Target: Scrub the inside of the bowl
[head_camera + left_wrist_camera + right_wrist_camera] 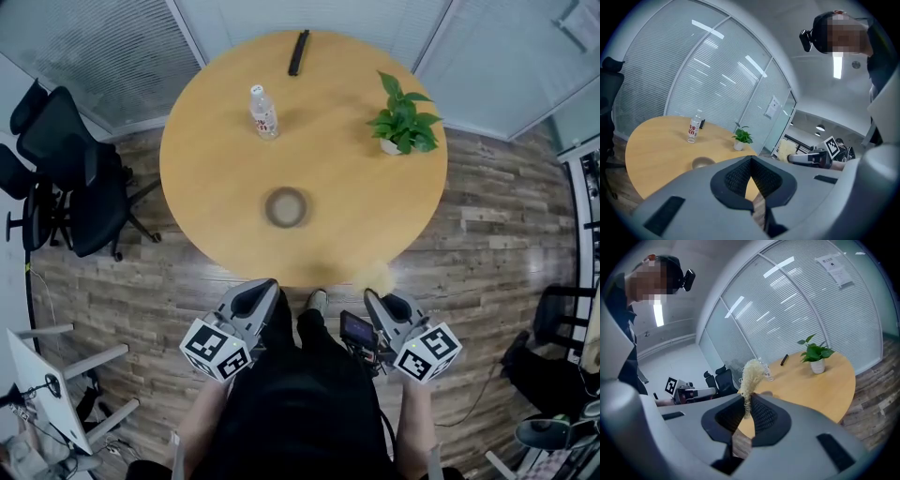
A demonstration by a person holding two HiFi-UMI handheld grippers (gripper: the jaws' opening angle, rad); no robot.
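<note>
The bowl (286,207) stands on the round table (217,178), toward the near edge and about midway along it, with nothing in it. Both tools are held off the table, just beyond that near edge. The left tool (751,160) has its jaws pressed together on nothing. The right tool (747,398) pinches a pale, fibrous scrubber (751,375) that sticks up past its tips. A bottle (264,112), a potted plant (403,120) and a black bar (298,52) stand toward the far edge.
</note>
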